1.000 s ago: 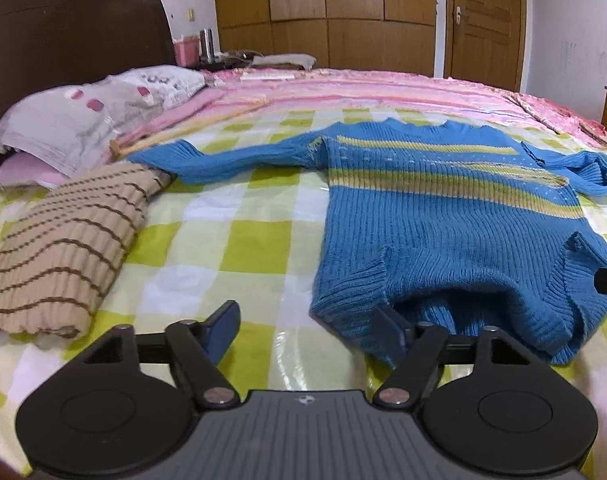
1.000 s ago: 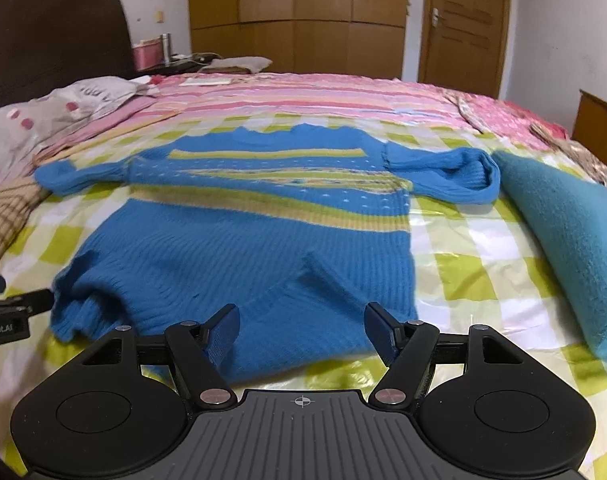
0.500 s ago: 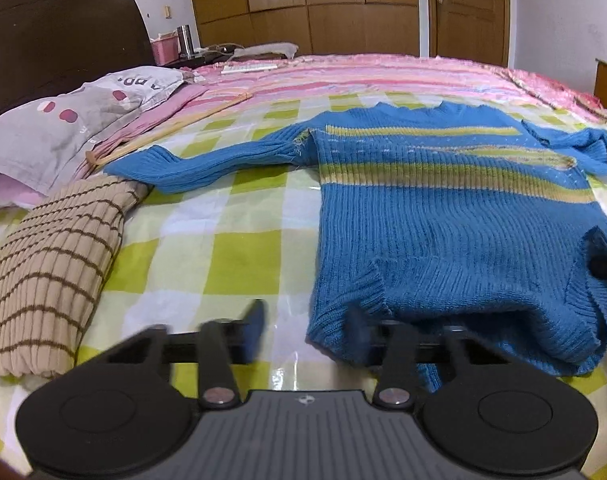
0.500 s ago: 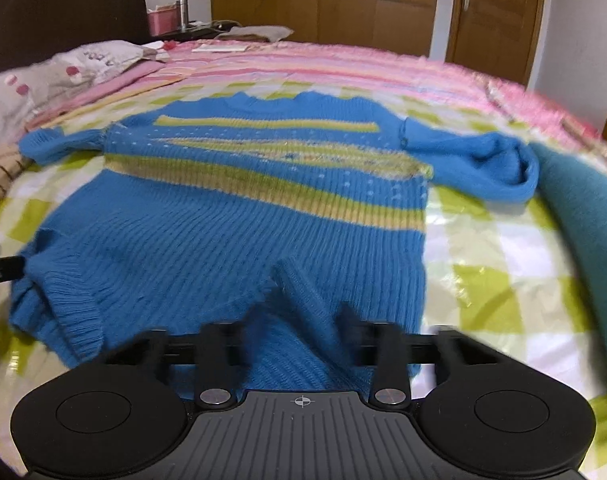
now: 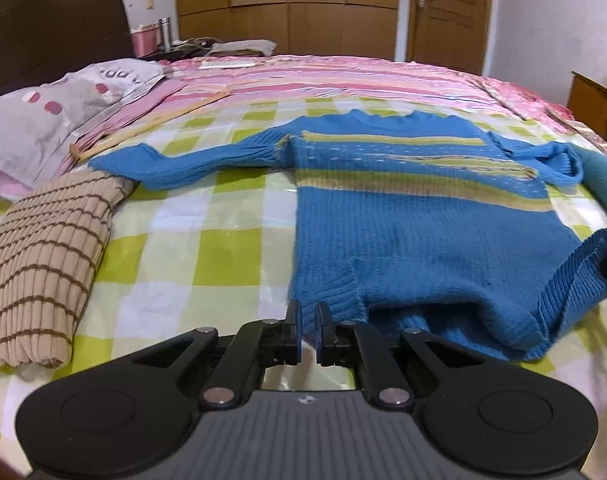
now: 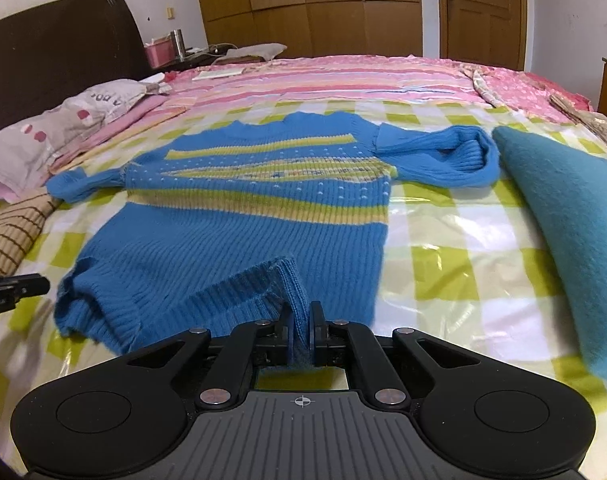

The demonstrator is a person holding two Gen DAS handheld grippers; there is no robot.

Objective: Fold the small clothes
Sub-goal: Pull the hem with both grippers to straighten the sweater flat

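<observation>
A blue knitted sweater (image 5: 407, 216) with yellow stripes lies flat on the checked bed cover, neck at the far side, also seen in the right wrist view (image 6: 243, 236). My left gripper (image 5: 307, 320) is shut on the sweater's near left hem corner. My right gripper (image 6: 301, 320) is shut on the near right hem corner, which stands up pinched between the fingers. The hem between them is lifted and rumpled. The left sleeve (image 5: 175, 164) lies stretched out; the right sleeve (image 6: 443, 160) is folded back on itself.
A folded beige striped garment (image 5: 39, 264) lies at the left. A teal folded cloth (image 6: 575, 240) lies at the right. Pillows (image 5: 51, 120) and a dark headboard (image 5: 51, 28) stand at far left. The left gripper's tip shows at the left edge (image 6: 15, 288).
Both grippers went from open to shut, each closing on a hem corner of the sweater. The hem has lifted off the bed.
</observation>
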